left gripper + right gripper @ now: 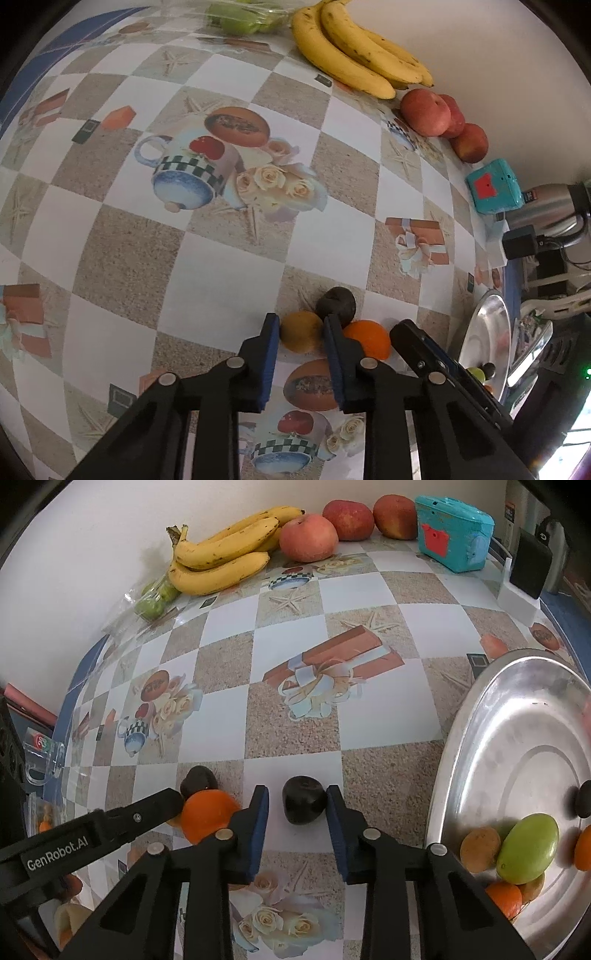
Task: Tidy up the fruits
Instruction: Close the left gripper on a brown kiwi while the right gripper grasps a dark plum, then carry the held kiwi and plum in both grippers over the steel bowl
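- Left gripper (301, 330) is pointing steeply down at the checkered tablecloth (207, 266) and has its blue pads clamped on a small brownish-yellow fruit (300, 331), one pad on each side. Fruit looks like it's sitting on the cloth.
- Just behind that fruit is a dark, almost black fruit (337, 303), and an orange (368, 339) sits on the other side of the left gripper's right finger, touching or nearly touching both.
- Right gripper (297, 806) is closed down around another dark fruit (303, 799). The right pad is touching it; on the left I can't tell if there's a sliver of a gap.
- From the right wrist view the left gripper's finger sits against the orange (207, 814), with the first dark fruit (197, 780) behind it.
- Steel plate (480, 716) is off to the right, near the edge of the table. On it: a green fruit (527, 853), a brownish one (479, 849), two oranges (504, 897) and something dark (583, 798) at the frame edge.
- Along the back wall: bananas (221, 555), three red apples (308, 537), a bag of green fruit (155, 598) and a teal box (452, 542).
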A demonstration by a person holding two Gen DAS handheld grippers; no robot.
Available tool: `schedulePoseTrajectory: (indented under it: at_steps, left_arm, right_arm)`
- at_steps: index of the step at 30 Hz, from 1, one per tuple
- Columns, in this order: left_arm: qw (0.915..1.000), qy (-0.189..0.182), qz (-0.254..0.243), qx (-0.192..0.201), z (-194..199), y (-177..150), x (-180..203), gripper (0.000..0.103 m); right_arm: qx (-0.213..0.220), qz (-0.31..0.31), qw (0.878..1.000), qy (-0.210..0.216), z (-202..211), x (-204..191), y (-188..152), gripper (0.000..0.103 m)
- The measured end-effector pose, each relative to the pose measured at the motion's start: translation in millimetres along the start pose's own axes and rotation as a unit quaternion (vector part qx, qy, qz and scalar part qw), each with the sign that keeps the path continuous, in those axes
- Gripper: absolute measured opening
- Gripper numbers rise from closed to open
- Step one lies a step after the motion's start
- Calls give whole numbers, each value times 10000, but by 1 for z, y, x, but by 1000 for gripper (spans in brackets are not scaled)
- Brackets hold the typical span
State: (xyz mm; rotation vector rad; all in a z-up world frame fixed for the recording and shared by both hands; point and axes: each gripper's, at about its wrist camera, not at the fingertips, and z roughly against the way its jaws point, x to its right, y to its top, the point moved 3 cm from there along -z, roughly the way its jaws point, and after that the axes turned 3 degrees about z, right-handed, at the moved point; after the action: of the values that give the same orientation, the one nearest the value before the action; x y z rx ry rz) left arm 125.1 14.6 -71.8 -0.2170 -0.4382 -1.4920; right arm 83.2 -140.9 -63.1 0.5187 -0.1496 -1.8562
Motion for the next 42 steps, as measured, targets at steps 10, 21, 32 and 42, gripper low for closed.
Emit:
schedulePoseTrajectory:
  at_steps: [10, 21, 32, 42]
  left_arm:
    - [9999, -41, 27, 151, 10, 3, -1, 26]
    - [9988, 38, 54, 480, 33, 7, -2, 26]
    - [9966, 241, -54, 784, 49, 8, 6, 26]
    - [9944, 411, -162, 955, 57, 5, 16, 26]
  right_arm:
    - [44, -88, 9999, 58, 1, 3, -1, 24]
    - [247, -162, 9994, 184, 22, 5, 2, 24]
    - [414, -132, 9989, 153, 48, 5, 3, 24]
    - [419, -181, 9988, 194, 56, 14, 2, 24]
